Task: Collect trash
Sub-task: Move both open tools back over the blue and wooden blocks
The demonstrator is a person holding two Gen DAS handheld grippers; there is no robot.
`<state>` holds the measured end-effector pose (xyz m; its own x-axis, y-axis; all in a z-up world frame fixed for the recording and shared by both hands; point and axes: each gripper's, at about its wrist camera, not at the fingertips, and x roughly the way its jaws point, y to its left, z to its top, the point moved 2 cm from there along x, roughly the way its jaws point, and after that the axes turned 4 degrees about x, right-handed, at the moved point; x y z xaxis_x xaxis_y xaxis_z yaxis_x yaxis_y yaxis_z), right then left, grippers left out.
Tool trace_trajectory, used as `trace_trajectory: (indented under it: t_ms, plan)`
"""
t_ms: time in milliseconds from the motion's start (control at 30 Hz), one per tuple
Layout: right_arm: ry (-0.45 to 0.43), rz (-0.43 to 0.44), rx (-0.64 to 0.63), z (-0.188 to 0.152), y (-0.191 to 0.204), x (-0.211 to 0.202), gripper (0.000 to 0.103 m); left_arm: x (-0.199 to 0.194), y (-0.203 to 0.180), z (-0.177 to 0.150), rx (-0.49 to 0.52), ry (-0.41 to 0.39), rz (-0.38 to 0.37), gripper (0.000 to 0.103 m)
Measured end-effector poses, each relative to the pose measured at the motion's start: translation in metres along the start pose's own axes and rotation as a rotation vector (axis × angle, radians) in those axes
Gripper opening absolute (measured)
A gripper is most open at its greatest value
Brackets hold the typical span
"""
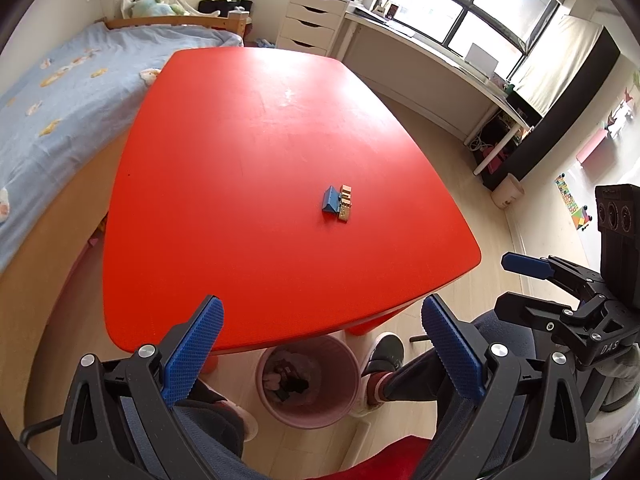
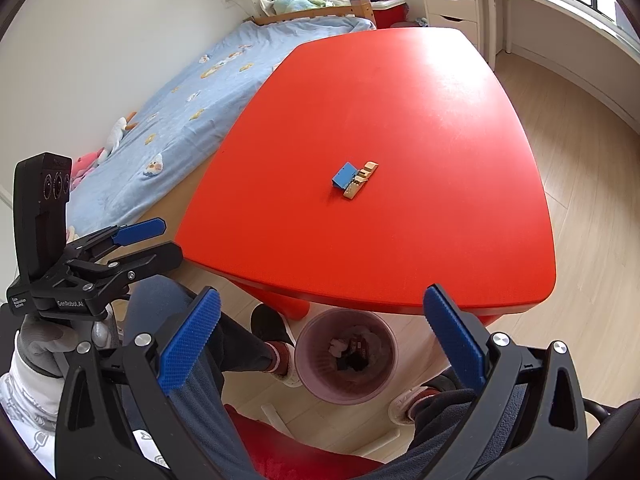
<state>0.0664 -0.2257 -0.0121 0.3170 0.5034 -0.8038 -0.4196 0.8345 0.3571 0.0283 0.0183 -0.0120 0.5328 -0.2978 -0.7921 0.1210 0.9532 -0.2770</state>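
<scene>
- The scrap (image 1: 337,203), a blue and tan bit of packaging, lies on the red table (image 1: 248,152), ahead of both grippers.
- Left gripper (image 1: 320,344) and right gripper (image 2: 322,334) both gape wide, empty.
- The scrap sits rightward; the right one looks nearer.
- The bin (image 2: 346,354) waits under the near edge.

We see a red table (image 1: 260,152) filling the middle of the frame on a pale wood floor (image 2: 580,184). At upper left lies a bed (image 1: 60,92) with a light blue cover, against a white wall (image 2: 100,32). At the top stands a white drawer unit (image 1: 312,20), and at upper right daylight pours through large dark-framed windows (image 1: 460,8) above a long white desk (image 1: 420,60).
</scene>
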Motion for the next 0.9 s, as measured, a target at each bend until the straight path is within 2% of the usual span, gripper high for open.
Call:
trace_trajectory:
  t_ms: [500, 900]
  plan:
    - [-0.003, -0.014, 0.051, 0.036, -0.012, 0.013, 0.099, 0.018, 0.001, 0.021, 0.043, 0.005, 0.016, 0.095]
    - [0.025, -0.053, 0.190, 0.086, -0.037, 0.040, 0.099, 0.034, 0.002, 0.032, 0.083, 0.015, 0.033, 0.095]
